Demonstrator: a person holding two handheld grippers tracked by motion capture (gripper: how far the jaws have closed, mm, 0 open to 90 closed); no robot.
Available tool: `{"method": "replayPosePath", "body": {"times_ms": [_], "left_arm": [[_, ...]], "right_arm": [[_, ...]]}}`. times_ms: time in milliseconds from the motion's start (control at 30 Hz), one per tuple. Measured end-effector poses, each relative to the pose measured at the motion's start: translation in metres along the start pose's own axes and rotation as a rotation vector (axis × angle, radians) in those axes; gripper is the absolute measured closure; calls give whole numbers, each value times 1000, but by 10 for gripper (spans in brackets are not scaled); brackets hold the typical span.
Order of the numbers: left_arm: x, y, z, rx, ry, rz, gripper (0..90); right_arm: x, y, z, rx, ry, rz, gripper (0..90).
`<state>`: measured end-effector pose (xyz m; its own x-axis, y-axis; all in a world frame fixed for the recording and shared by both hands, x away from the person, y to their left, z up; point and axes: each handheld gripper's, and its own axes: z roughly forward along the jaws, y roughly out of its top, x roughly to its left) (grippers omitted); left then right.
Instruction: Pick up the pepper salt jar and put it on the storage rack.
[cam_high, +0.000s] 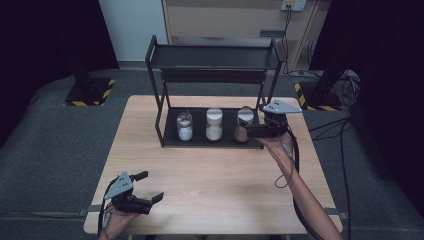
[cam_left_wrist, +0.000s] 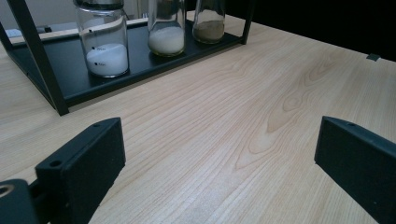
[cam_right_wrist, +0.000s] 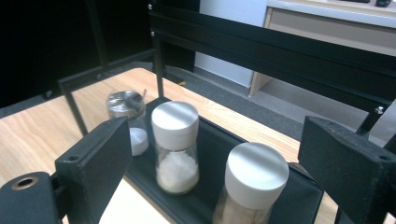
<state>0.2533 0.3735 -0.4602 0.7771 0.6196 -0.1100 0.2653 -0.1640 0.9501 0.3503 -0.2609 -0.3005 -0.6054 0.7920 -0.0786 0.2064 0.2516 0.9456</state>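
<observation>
**A:** Where is your right gripper (cam_high: 248, 131)?

**B:** At the right end of the black rack (cam_high: 156, 80), its jaws spread apart beside the brown spice jar (cam_high: 243, 125), pinching nothing. That jar stands on the rack's bottom shelf, rightmost of three.

**A:** And the others?

**B:** The beige jar (cam_high: 214, 124) stands in the middle, the white-powder jar (cam_high: 184, 125) at the left. Your left gripper (cam_high: 150, 187) hovers over the wooden table (cam_high: 220, 180) near its front left corner, jaws wide, empty.
</observation>
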Motion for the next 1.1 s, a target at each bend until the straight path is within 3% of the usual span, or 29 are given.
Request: {"method": "replayPosePath", "body": {"times_ms": [600, 1100], "left_arm": [[1, -1, 1, -7, 0, -13, 7], [1, -1, 0, -4, -5, -3, 7]], "right_arm": [[6, -25, -51, -10, 52, -22, 84], [8, -64, -93, -6, 55, -3, 85]]}}
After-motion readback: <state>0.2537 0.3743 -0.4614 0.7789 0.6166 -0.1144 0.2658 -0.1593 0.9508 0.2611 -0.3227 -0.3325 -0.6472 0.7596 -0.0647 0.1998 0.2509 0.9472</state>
